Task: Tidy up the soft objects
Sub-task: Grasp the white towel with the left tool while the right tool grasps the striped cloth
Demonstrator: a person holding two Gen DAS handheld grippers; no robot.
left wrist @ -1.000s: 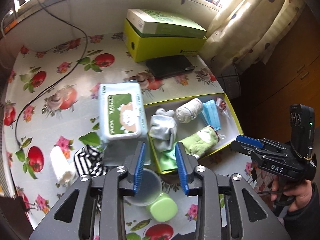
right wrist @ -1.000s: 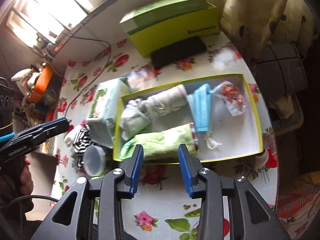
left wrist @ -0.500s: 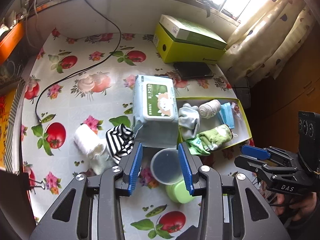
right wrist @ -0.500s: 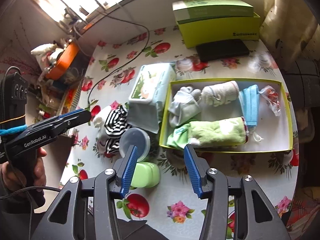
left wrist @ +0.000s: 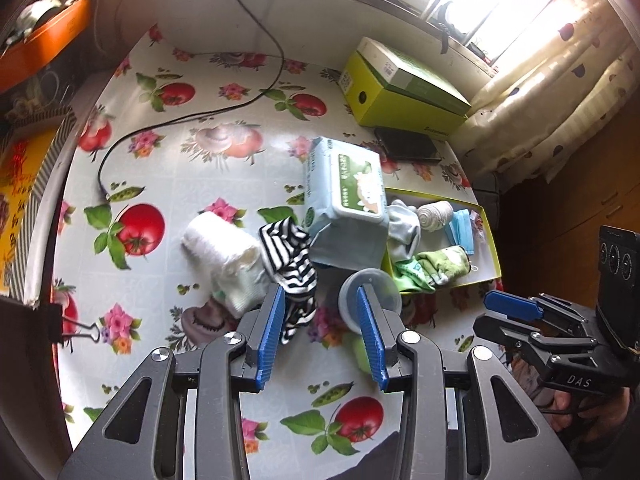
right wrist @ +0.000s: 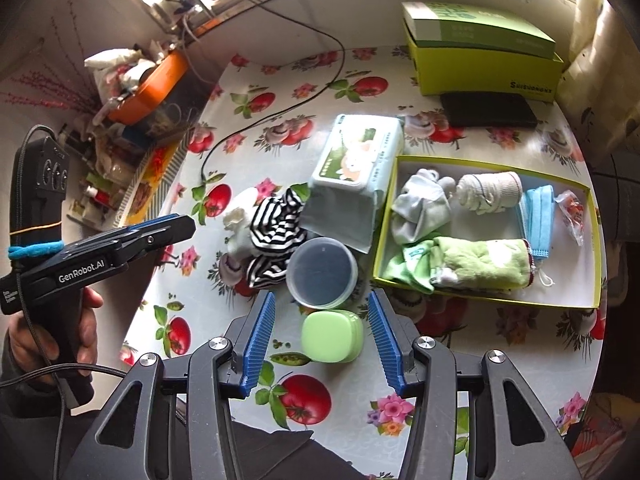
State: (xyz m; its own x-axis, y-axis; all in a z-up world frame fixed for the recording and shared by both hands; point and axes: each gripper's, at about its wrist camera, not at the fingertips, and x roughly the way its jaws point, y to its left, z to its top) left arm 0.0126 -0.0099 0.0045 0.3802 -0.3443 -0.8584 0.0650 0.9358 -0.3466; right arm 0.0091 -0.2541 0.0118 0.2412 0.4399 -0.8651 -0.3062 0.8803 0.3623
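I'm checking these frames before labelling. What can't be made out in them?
- Left wrist view: the green case is mostly hidden behind the left gripper finger.
- Both views: what lies under the striped cloth and white roll.
- Right wrist view: contents of the small clear packet in the yellow tray, too small.
- Orange tub contents, blurred.

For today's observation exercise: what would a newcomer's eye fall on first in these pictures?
Probably the tomato-print tablecloth, then the yellow-rimmed box at right holding a green plush and rolled socks. Left of it, a black-and-white striped cloth lies beside a wipes pack.
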